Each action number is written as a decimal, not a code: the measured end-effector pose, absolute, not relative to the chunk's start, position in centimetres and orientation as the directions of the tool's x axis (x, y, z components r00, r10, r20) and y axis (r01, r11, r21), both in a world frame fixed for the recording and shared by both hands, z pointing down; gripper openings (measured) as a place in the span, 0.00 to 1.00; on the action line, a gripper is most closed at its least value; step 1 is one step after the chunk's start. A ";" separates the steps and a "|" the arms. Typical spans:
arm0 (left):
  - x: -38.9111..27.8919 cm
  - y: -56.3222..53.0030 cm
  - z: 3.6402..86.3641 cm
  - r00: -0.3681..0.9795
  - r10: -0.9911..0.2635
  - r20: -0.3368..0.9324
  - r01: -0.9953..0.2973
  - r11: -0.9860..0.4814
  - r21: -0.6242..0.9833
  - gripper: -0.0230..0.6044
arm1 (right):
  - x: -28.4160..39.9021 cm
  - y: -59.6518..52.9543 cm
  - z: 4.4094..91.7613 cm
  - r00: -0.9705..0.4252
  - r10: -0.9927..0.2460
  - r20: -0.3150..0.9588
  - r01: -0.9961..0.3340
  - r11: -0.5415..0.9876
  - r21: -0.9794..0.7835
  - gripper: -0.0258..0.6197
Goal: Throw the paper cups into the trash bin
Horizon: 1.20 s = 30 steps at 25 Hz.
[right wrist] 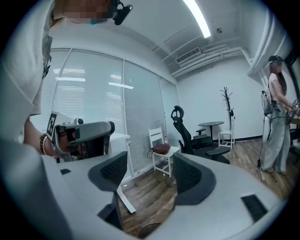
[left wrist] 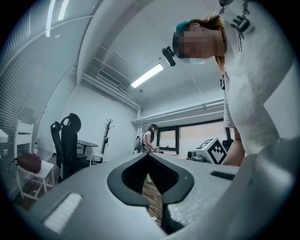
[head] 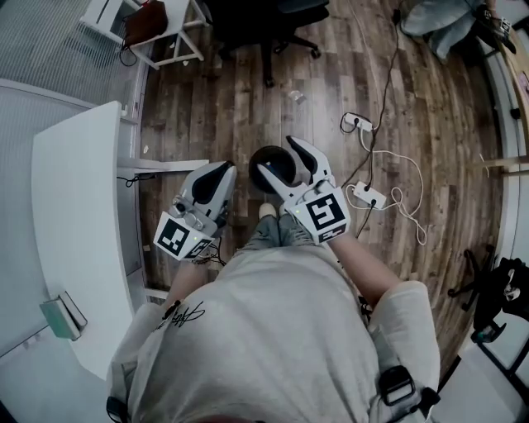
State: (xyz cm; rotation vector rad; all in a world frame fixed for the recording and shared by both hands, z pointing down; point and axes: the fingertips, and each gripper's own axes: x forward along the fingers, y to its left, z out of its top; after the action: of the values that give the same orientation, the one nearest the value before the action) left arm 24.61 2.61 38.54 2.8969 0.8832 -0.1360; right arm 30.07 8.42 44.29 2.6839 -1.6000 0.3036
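Observation:
No paper cup shows in any view. A black round trash bin (head: 282, 171) stands on the wood floor just ahead of the person's feet. My right gripper (head: 277, 157) hovers over it, open, with nothing between its jaws; in the right gripper view the right gripper (right wrist: 149, 174) shows floor through the gap and a dark bin rim (right wrist: 149, 230) at the bottom edge. My left gripper (head: 220, 175) is held to the bin's left, shut and empty. The left gripper (left wrist: 149, 155) has its jaw tips touching in its own view.
A white table (head: 74, 206) runs along the left with a small teal object (head: 62, 315) on it. A power strip (head: 369, 196) and white cables lie on the floor to the right. A black office chair (head: 269, 25) and a white chair (right wrist: 161, 154) stand farther off. Another person (right wrist: 274, 117) stands at the right.

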 end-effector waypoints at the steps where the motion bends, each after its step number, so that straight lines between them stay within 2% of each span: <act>1: 24.6 2.7 38.2 0.825 0.552 -0.121 0.562 -0.824 0.075 0.03 | 30.2 8.5 43.7 0.466 -0.871 0.154 -0.871 -0.482 -0.092 0.52; 21: 25.4 2.6 33.6 0.820 0.543 -0.180 0.552 -0.834 0.003 0.03 | 31.7 9.8 36.8 0.490 -0.872 0.004 -0.872 -0.490 -0.004 0.52; 30: 25.6 2.5 32.0 0.810 0.551 -0.201 0.555 -0.831 -0.039 0.03 | 31.2 9.6 35.6 0.481 -0.877 -0.012 -0.877 -0.481 0.018 0.33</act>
State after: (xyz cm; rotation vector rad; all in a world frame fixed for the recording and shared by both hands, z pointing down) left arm 25.65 2.53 32.02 2.9681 0.9074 -0.3199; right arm 31.24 9.63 35.59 2.6950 -1.5957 -0.0310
